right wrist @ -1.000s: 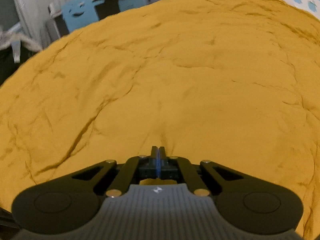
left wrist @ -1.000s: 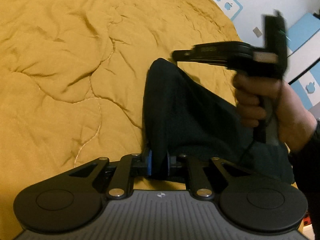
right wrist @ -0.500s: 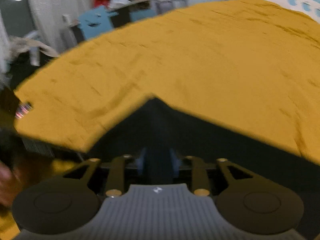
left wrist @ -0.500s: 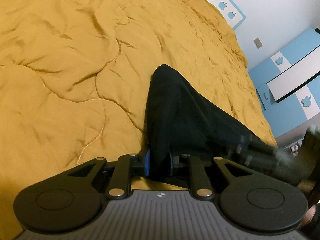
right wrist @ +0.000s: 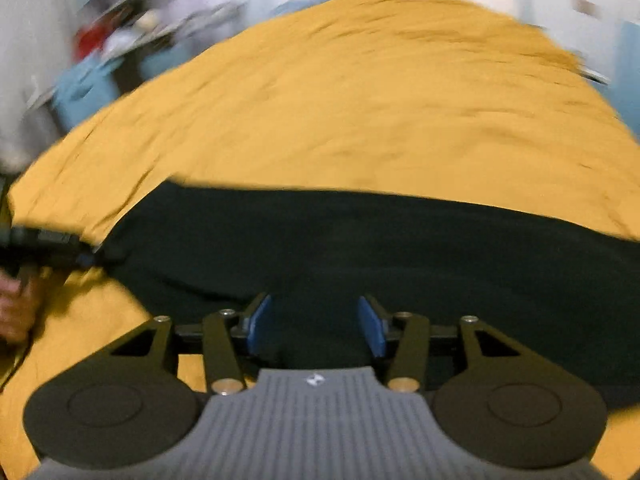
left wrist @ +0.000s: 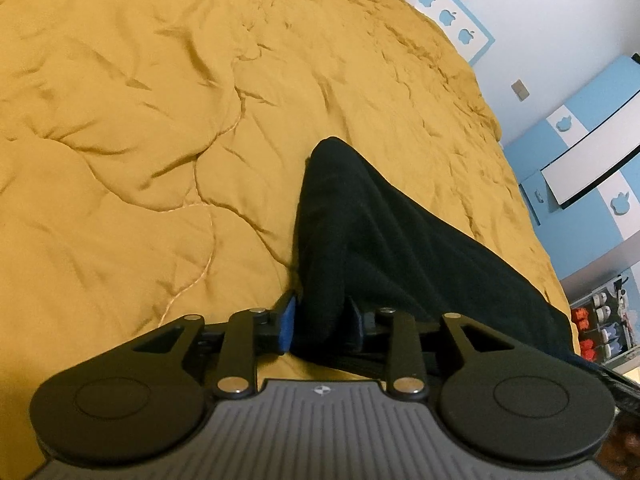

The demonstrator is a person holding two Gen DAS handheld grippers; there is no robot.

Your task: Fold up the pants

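Note:
Black pants (left wrist: 372,224) lie on a mustard-yellow quilt (left wrist: 140,120). My left gripper (left wrist: 322,318) is shut on a bunched edge of the pants, which stretch away to the right. In the right wrist view the pants (right wrist: 380,248) spread as a wide dark band across the quilt (right wrist: 360,100). My right gripper (right wrist: 316,324) is open, its blue pads (right wrist: 258,322) on either side of the black cloth. The left gripper (right wrist: 86,258) shows at the far left of that view, holding the pants' corner.
The bed's far edge meets a white wall with a blue apple-pattern border (left wrist: 452,16). Blue and white cabinets (left wrist: 588,152) stand to the right. Shelves with small items (left wrist: 600,324) sit at the lower right. The right wrist view is motion-blurred, with cluttered furniture (right wrist: 120,40) beyond the bed.
My right gripper swung from above the bare quilt down to the pants and opened from shut. It left the left wrist view. My left gripper kept its hold.

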